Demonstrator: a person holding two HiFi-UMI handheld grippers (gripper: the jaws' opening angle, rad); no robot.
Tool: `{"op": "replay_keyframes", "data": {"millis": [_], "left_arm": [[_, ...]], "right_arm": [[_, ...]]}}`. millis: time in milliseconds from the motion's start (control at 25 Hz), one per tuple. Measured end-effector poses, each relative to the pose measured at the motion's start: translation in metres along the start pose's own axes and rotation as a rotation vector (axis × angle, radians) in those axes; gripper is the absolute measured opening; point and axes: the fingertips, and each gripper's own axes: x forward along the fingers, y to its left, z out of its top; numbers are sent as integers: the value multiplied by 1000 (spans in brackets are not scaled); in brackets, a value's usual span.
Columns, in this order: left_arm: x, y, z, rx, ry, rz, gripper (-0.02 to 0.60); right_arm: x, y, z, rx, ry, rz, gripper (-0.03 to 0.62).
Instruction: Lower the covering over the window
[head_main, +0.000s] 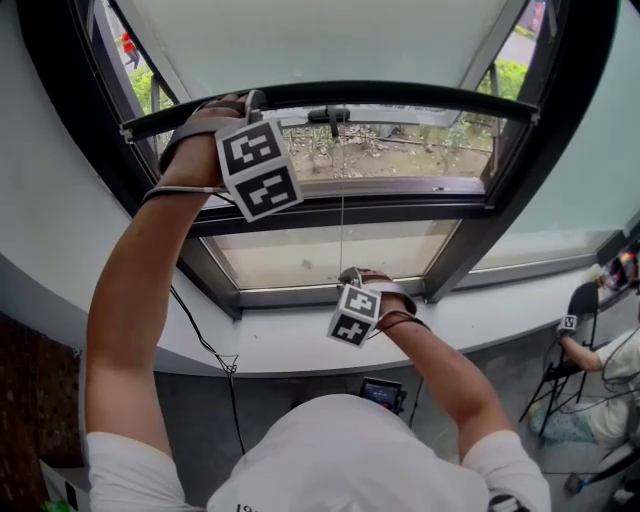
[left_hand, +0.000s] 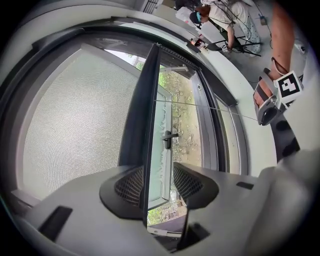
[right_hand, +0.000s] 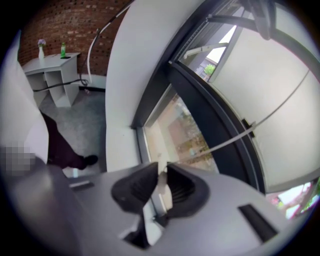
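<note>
Roller blind (head_main: 320, 40) drawn partway down the window (head_main: 340, 215). Left gripper (left_hand: 157, 187): jaws moderately apart. The blind's dark bottom bar (left_hand: 150, 90) passes lengthwise between them and lies against the pad on the fabric side. Daylight shows between the bar and the opposite pad. The mesh fabric (left_hand: 75, 120) spreads out beyond the first pad, and the uncovered glass (left_hand: 161, 115) lies ahead of the gap and beyond the second. Right gripper (right_hand: 161, 187): jaws narrow, closed on the pale lower end of the pull cord (right_hand: 225, 142). The cord runs straight from between the pads, forward and away, to the middle of the bar.
</note>
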Motion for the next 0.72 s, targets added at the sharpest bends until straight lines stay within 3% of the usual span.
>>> {"op": "replay_keyframes", "data": {"millis": [720], "left_arm": [[16,-47,-7,-33,1,-70,186]], "right_arm": [[18,39,-23,11,44,96,60]]}}
